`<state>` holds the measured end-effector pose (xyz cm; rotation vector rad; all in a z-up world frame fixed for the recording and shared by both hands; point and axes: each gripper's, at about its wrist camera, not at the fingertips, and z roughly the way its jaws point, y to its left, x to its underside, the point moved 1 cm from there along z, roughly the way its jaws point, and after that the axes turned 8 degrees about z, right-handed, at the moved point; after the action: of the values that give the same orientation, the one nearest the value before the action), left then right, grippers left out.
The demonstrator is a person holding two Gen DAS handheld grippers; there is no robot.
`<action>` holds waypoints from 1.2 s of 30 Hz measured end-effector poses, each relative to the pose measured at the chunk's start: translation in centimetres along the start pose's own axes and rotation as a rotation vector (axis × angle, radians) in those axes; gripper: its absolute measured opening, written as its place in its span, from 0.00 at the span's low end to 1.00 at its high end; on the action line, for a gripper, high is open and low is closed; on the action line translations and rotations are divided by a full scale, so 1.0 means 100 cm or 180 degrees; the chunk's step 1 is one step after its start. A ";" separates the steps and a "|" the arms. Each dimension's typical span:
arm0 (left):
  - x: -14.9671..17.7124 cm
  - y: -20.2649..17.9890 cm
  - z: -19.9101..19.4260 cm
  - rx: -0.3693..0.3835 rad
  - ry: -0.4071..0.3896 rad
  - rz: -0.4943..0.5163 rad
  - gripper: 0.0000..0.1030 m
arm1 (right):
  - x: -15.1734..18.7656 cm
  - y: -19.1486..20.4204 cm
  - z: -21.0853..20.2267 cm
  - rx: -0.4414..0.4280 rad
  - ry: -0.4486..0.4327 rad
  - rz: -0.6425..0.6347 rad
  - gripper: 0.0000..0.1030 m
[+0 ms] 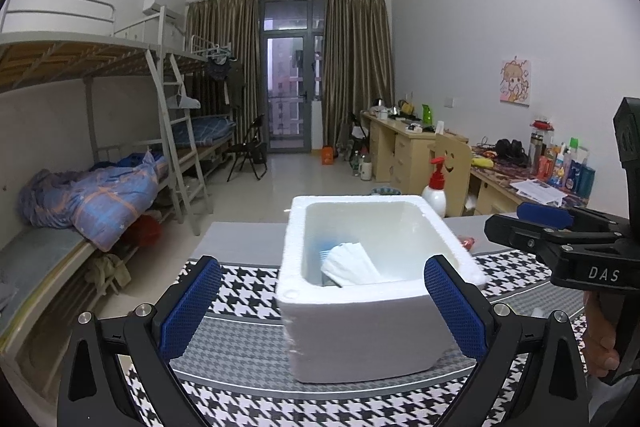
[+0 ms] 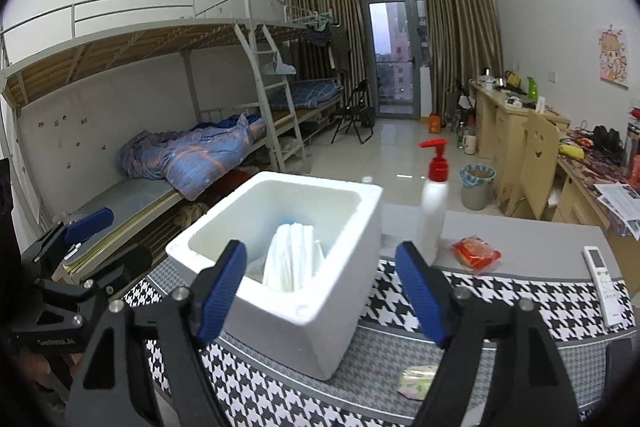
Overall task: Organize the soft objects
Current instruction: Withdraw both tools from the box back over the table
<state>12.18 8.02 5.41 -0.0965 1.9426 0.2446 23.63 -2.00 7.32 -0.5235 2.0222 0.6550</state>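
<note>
Fingers spread wide on both sides: the left gripper point(image 1: 322, 305) frames the near wall of the foam box point(image 1: 360, 331) with nothing between its blue pads point(image 1: 188, 307), and the right gripper point(image 2: 320, 287) gapes just as wide over the box's near corner, empty too. Down inside the box lies a stack of white face masks point(image 2: 292, 259), leaning toward its near side, with something blue behind them that is too hidden to name.

Underneath everything is a black-and-white houndstooth cloth point(image 1: 240, 407), with grey bands, laid over a grey table point(image 2: 520, 231). From the right wrist view, a white pump bottle point(image 2: 434, 203) with a red top stands at one o'clock just beside the box, a red packet point(image 2: 476, 253) lies at two o'clock, a white remote point(image 2: 604, 279) at three o'clock near the table's edge, and a pale green packet point(image 2: 418, 381) sits at five o'clock on the cloth.

Beyond, bunk beds point(image 1: 92, 115) line the wall at nine o'clock, a blue quilt point(image 2: 192, 159) heaped on the lower one. Brown curtains point(image 1: 356, 67) flank a glass door point(image 1: 288, 91) at twelve, and cluttered wooden desks point(image 1: 408, 151) run along at three.
</note>
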 end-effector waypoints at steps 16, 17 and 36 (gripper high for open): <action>-0.003 -0.034 -0.007 0.0159 -0.0024 0.0111 0.99 | 0.008 -0.032 -0.035 0.0087 -0.0184 0.0166 0.94; -0.003 -0.036 -0.008 0.0165 -0.0024 0.0122 0.99 | 0.009 -0.035 -0.038 0.0084 -0.0199 0.0175 0.94; -0.009 -0.074 -0.018 0.0479 -0.0156 0.0177 0.99 | 0.023 -0.070 -0.081 0.0326 -0.0355 0.0262 0.94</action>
<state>12.27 0.39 5.96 0.0620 1.9100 0.1357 21.52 -12.74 7.21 -0.3374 1.9682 0.6126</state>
